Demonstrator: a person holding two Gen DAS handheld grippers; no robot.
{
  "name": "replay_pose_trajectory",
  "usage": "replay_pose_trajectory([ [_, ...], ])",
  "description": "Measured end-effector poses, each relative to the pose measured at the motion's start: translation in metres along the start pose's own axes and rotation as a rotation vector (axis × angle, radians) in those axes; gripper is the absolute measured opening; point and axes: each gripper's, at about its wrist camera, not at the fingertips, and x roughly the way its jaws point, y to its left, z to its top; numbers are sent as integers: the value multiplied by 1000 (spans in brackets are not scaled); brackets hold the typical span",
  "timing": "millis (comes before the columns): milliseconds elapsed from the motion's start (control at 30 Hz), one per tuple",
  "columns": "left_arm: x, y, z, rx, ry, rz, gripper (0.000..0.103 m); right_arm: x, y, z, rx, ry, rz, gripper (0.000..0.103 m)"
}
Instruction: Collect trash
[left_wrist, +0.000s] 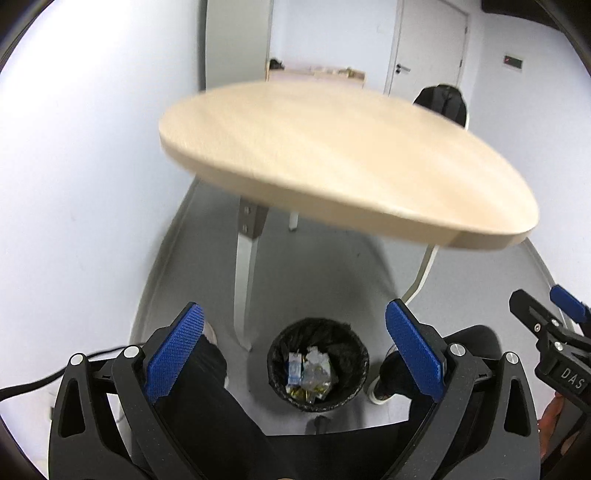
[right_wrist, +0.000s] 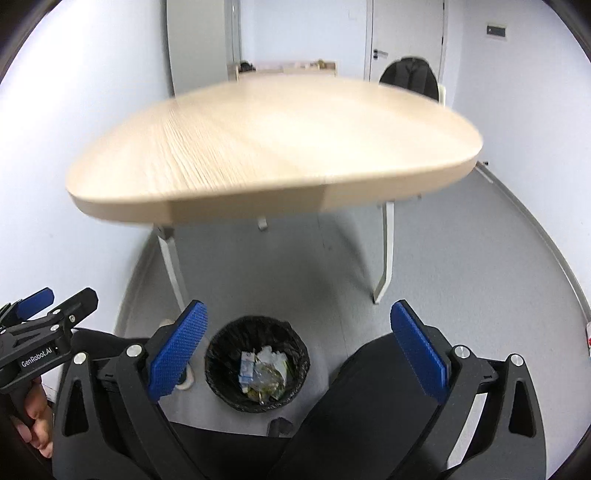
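A black round trash bin (left_wrist: 318, 363) with a black liner stands on the grey floor between the person's legs, in front of the table. It holds crumpled plastic, a small carton and gold wrappers (left_wrist: 309, 373). It also shows in the right wrist view (right_wrist: 257, 363), with the same trash (right_wrist: 263, 374) inside. My left gripper (left_wrist: 295, 350) is open and empty, held above the bin. My right gripper (right_wrist: 301, 350) is open and empty, also above the bin. The right gripper shows at the right edge of the left wrist view (left_wrist: 554, 332), and the left gripper at the left edge of the right wrist view (right_wrist: 48, 321).
A light wooden table (right_wrist: 280, 144) on white legs (left_wrist: 245, 280) stands just ahead, its top bare. A black chair (right_wrist: 410, 75) stands at its far right. White walls close in on the left, with a door (left_wrist: 428, 44) behind. The person's dark-trousered legs (right_wrist: 369, 398) flank the bin.
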Motion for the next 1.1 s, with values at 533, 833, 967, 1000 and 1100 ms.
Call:
replay_pose_trajectory([
  [533, -53, -6, 1, 30, -84, -28, 97, -83, 6, 20, -45, -129, 23, 95],
  [833, -57, -8, 1, 48, -84, -30, 97, -77, 4, 17, -32, -105, 28, 95],
  [967, -55, -10, 1, 57, -79, -31, 97, -75, 4, 17, -31, -98, 25, 95],
  [1000, -55, -10, 1, 58, -79, -31, 97, -74, 5, 17, -31, -96, 26, 95],
  [1100, -55, -11, 1, 57, -79, -30, 97, -72, 6, 16, -34, -92, 25, 95],
])
